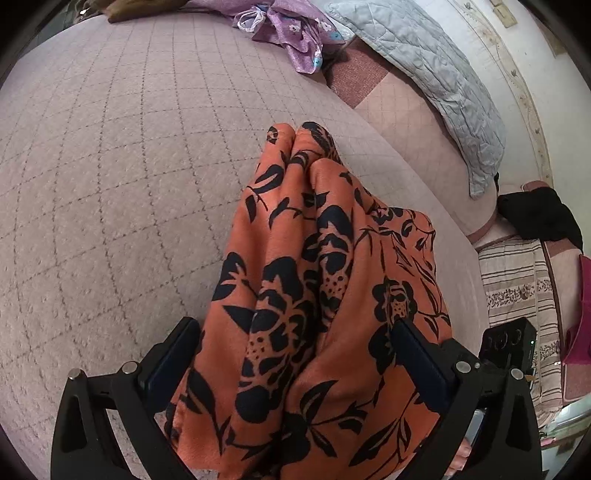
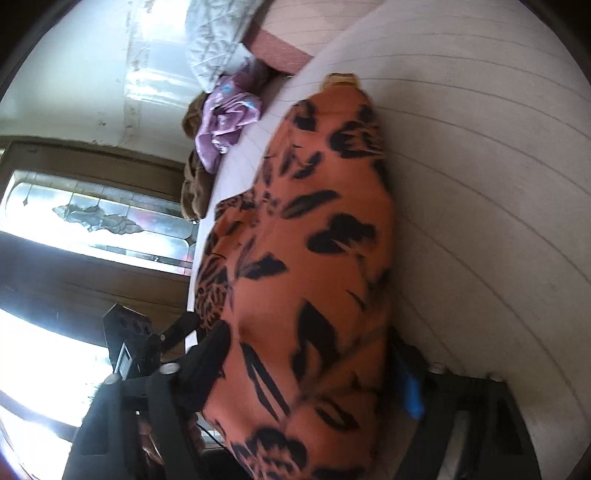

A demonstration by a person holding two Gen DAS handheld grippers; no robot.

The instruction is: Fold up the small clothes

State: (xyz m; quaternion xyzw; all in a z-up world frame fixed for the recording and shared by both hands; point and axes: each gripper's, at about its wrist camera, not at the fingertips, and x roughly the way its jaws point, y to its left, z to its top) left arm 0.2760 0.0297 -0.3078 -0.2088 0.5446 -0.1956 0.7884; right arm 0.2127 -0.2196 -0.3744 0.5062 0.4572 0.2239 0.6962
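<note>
Left gripper (image 1: 295, 354) first: its 2 dark fingers (image 1: 173, 354) stand wide apart, and a thick bunch of the orange floral garment (image 1: 314, 258) runs up between them. The cloth fills the gap, but whether the pads are actually pressing on it I cannot tell; the fabric spills over the right-hand finger rather than being visibly pinched.

Over to the right gripper (image 2: 310, 373), and it's a blurry, rolled view. Same garment (image 2: 314, 240), same story: orange cloth with black leaves swamps the space between the fingers (image 2: 210, 354), with a blue pad just peeking out on the far side. Held or merely draped? Can't call it from here.

Outward now. The garment is gathered into long soft ridges, stretching from the jaws away across the pale quilted bedspread (image 1: 110, 166), its far end resting on it. This looks like thin, light, floppy fabric, probably a bit slick: it will sag and slide rather than hold a crease. My judgement is that the best hold is at a hem or corner, 1 gripper at each end of an edge, with tension kept between the 2 so the panel spreads flat before any fold.

Further back: a crumpled purple garment (image 1: 291, 33) near the bed's far edge, and a grey quilted pillow (image 1: 424, 74) beyond.
</note>
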